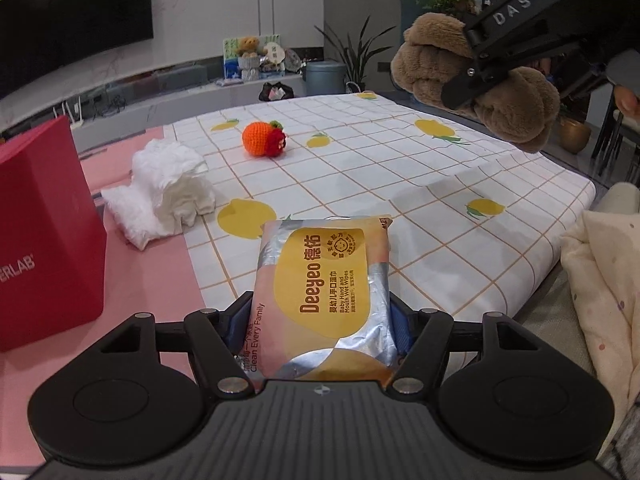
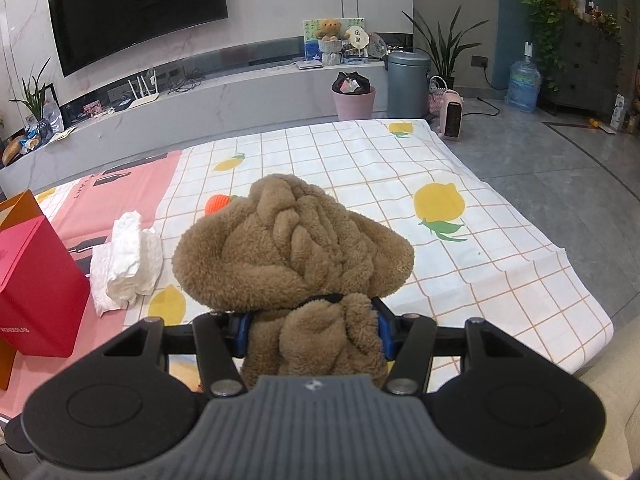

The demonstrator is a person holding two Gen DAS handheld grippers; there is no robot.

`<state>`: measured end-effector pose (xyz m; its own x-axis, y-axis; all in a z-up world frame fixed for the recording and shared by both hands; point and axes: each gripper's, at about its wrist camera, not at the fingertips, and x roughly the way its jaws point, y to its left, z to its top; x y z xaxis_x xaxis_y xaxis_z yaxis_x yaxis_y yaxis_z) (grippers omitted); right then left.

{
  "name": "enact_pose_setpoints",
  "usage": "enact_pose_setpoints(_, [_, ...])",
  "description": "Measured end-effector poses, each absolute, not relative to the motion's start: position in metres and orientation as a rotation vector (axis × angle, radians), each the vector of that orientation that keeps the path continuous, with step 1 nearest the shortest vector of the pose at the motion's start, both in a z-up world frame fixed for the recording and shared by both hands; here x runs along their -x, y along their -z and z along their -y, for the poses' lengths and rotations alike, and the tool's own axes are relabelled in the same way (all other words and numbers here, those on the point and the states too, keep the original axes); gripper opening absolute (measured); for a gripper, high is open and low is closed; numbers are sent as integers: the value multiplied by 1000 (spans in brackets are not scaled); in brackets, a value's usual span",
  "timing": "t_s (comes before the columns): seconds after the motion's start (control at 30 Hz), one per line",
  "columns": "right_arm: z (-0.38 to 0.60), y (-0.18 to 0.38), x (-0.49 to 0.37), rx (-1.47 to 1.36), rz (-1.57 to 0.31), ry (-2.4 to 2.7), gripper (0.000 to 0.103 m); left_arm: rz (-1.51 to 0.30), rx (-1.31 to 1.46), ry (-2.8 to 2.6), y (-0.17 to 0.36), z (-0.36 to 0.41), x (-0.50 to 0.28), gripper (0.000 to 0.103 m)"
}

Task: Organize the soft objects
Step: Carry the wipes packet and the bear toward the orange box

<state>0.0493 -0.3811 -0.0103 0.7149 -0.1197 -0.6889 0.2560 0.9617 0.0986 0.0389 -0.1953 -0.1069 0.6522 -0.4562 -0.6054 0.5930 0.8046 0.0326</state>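
My left gripper [image 1: 320,320] is shut on a pack of Deeyeo wet wipes [image 1: 326,288] and holds it over the near edge of the checked lemon-print cloth [image 1: 400,168]. My right gripper [image 2: 312,328] is shut on a brown plush knot toy [image 2: 292,248], held above the cloth; it also shows in the left wrist view [image 1: 432,64] at the upper right. An orange crocheted toy [image 1: 262,139] lies further back on the cloth, partly hidden in the right wrist view [image 2: 217,203]. A crumpled white cloth [image 1: 164,188] lies at the left, also in the right wrist view [image 2: 124,256].
A red box [image 1: 44,232] stands on the pink mat at the left, also in the right wrist view [image 2: 36,292]. A cream blanket [image 1: 604,288] lies at the right. Beyond the table are a TV bench, bins [image 2: 408,84] and plants.
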Motion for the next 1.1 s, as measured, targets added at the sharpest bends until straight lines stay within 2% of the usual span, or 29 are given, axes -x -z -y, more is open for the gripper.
enact_pose_setpoints(0.47, [381, 9, -48, -190, -736, 189, 56, -638, -254, 617, 102, 183, -34, 75])
enact_pose_setpoints(1.1, [360, 14, -57, -205, -741, 74, 55, -450, -347, 647, 55, 137, 5, 74])
